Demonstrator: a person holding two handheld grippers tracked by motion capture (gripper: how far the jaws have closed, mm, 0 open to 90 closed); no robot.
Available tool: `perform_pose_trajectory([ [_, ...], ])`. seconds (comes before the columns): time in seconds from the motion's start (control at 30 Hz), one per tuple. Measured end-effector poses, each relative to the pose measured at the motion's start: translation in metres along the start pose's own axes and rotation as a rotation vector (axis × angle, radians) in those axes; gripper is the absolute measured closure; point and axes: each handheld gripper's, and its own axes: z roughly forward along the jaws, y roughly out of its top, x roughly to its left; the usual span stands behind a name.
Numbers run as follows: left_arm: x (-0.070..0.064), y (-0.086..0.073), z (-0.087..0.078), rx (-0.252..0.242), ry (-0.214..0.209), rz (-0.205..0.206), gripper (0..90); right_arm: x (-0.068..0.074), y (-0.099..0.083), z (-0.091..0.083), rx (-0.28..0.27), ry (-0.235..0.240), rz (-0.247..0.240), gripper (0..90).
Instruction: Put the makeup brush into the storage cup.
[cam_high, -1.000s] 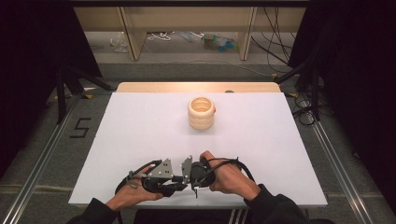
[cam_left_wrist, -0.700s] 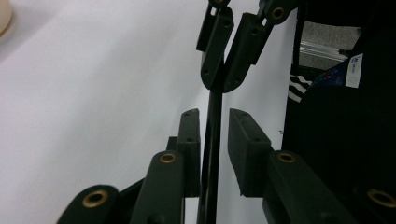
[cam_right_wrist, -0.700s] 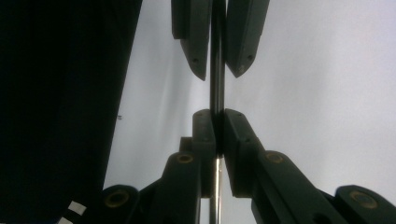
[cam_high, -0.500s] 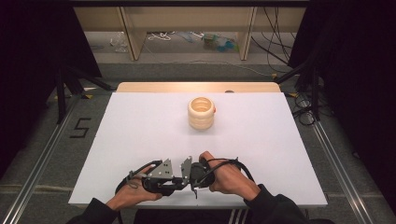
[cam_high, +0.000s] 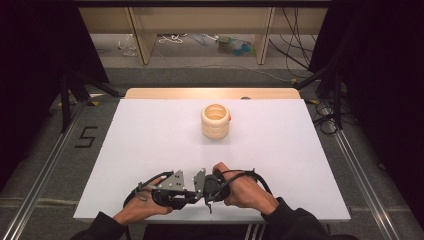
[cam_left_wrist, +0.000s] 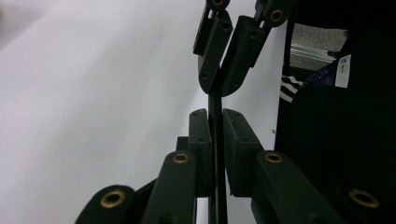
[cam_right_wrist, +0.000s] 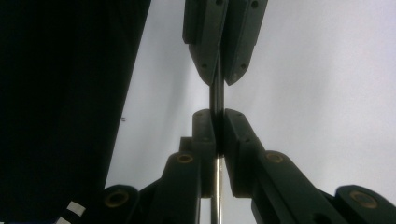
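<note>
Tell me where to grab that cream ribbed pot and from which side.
Probably its near wall: the cream ribbed pot stands upright with its mouth open, so come from above, one jaw inside, one outside. A groove between ribs should steady the outer jaw.

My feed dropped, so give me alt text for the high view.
Two hands hold the left claw and right claw tip to tip at the near edge of a white table. A cream ribbed cup stands farther back, untouched.
</note>
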Motion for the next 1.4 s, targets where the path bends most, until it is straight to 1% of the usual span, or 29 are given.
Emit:
perform_pose_trajectory([
  [0.03,0.0,0.0,0.0,0.002,0.009,0.01,83.2,0.0,0.0,0.0,0.005,0.004,0.0,83.5],
  [0.17,-0.001,0.0,-0.001,-0.018,0.0,-0.005,83.4,-0.003,-0.001,0.001,-0.034,-0.001,-0.035,82.6],
  [0.2,0.0,0.0,-0.002,-0.027,0.002,-0.008,83.4,-0.004,-0.002,-0.001,-0.039,0.006,-0.009,74.8],
  [0.23,0.0,0.0,-0.002,-0.027,0.002,-0.008,83.4,-0.004,-0.002,-0.001,-0.039,0.006,-0.009,74.8],
  [0.27,0.001,0.0,-0.003,-0.032,0.003,-0.011,83.4,-0.004,-0.003,-0.004,-0.039,-0.015,0.021,67.1],
  [0.33,0.003,0.0,-0.004,-0.021,0.015,-0.001,83.5,-0.006,-0.006,-0.009,-0.051,-0.042,0.047,59.9],
  [0.37,0.003,0.0,-0.004,-0.021,0.015,-0.001,83.5,-0.006,-0.006,-0.009,-0.051,-0.042,0.047,59.9],
  [0.4,0.003,-0.001,-0.004,-0.04,0.023,-0.017,83.5,-0.007,-0.008,-0.015,-0.068,-0.068,0.095,50.1],
  [0.43,0.003,-0.001,-0.004,-0.04,0.023,-0.017,83.5,-0.007,-0.008,-0.015,-0.068,-0.068,0.095,50.1],
  [0.47,0.005,-0.001,-0.006,-0.058,0.04,-0.036,83.4,-0.006,-0.011,-0.022,-0.088,-0.075,0.173,45.3],
  [0.57,0.009,-0.002,-0.008,-0.071,0.064,-0.056,83.4,-0.011,-0.017,-0.029,-0.157,-0.114,0.216,36.3],
  [0.63,0.01,-0.002,-0.009,-0.071,0.075,-0.055,83.4,-0.014,-0.019,-0.03,-0.178,-0.114,0.234,34.8],
  [0.67,0.011,-0.002,-0.01,-0.079,0.091,-0.056,83.4,-0.016,-0.02,-0.033,-0.199,-0.104,0.267,32.5],
  [0.7,0.012,-0.002,-0.011,-0.094,0.103,-0.071,83.4,-0.019,-0.025,-0.036,-0.233,-0.136,0.325,27.2],
  [0.73,0.012,-0.002,-0.011,-0.094,0.103,-0.071,83.4,-0.02,-0.027,-0.037,-0.261,-0.169,0.352,25.4],
  [0.77,0.012,-0.002,-0.012,-0.096,0.114,-0.073,83.4,-0.02,-0.027,-0.037,-0.261,-0.169,0.352,25.4],
  [0.83,0.014,-0.002,-0.015,-0.104,0.145,-0.092,83.4,-0.024,-0.035,-0.041,-0.31,-0.189,0.416,22.1],
  [0.87,0.014,-0.002,-0.015,-0.104,0.145,-0.092,83.4,-0.024,-0.035,-0.041,-0.31,-0.189,0.416,22.1],
  [0.9,0.016,-0.002,-0.016,-0.134,0.163,-0.108,83.4,-0.025,-0.039,-0.044,-0.35,-0.197,0.477,21.4],
  [0.97,0.017,-0.002,-0.018,-0.128,0.162,-0.108,83.4,-0.025,-0.042,-0.046,-0.366,-0.201,0.496,21.3],
  [1.0,0.018,-0.001,-0.02,-0.145,0.185,-0.118,83.4,-0.025,-0.046,-0.047,-0.384,-0.223,0.541,21.7],
  [1.03,0.017,-0.001,-0.02,-0.151,0.206,-0.127,83.4,-0.026,-0.049,-0.048,-0.391,-0.232,0.555,21.1],
  [1.07,0.017,-0.001,-0.02,-0.151,0.206,-0.127,83.4,-0.026,-0.049,-0.048,-0.391,-0.232,0.555,21.1],
  [1.1,0.018,-0.001,-0.021,-0.167,0.215,-0.131,83.4,-0.025,-0.053,-0.048,-0.402,-0.234,0.593,20.3],
  [1.17,0.019,-0.001,-0.022,-0.169,0.224,-0.134,83.4,-0.026,-0.054,-0.048,-0.408,-0.231,0.603,20.3],
  [1.23,0.019,-0.001,-0.025,-0.196,0.25,-0.155,83.4,-0.026,-0.059,-0.048,-0.446,-0.235,0.644,20.1],
  [1.3,0.02,-0.001,-0.025,-0.205,0.256,-0.15,83.4,-0.026,-0.061,-0.048,-0.447,-0.235,0.66,20.2],
  [1.33,0.02,-0.001,-0.026,-0.216,0.257,-0.165,83.4,-0.026,-0.062,-0.048,-0.462,-0.247,0.673,20.5],
  [1.4,0.02,0.0,-0.028,-0.231,0.278,-0.164,83.4,-0.027,-0.066,-0.05,-0.49,-0.24,0.715,19.6],
])
